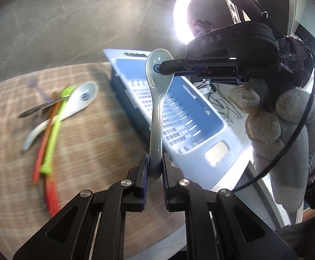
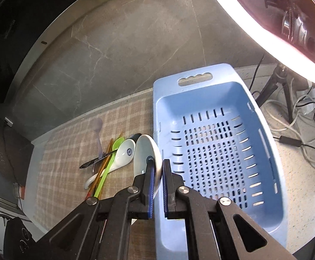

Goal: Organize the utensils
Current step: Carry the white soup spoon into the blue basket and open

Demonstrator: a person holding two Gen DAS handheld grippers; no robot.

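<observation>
A white ceramic spoon (image 1: 156, 99) is held by both tools at once, in the air above the near rim of the blue slotted basket (image 2: 218, 151), which serves as the landmark here. The left gripper (image 1: 155, 169) is clamped narrow on the tip of the spoon's handle, while the right gripper (image 2: 156, 173) pinches the wall of the bowl, one finger inside it and one outside; a gloved hand (image 1: 287, 134) carries that right tool. The basket looks empty, its perforated floor bare. To the left of the basket, on the checked mat (image 2: 70, 151), lies the remaining pile: a second white spoon (image 2: 122, 153), a metal utensil (image 2: 96, 161) laid across it, a green-handled piece (image 2: 107, 169), some orange sticks (image 2: 105, 158) and a pale purple spoon (image 2: 98, 130) just beyond. The step in hand appears to be carrying the first spoon from the pile to the basket. The next move likely calls for swinging it over the basket's floor, lowering it close, and having both tools let go near together so the ceramic does not drop or tip from one end.
</observation>
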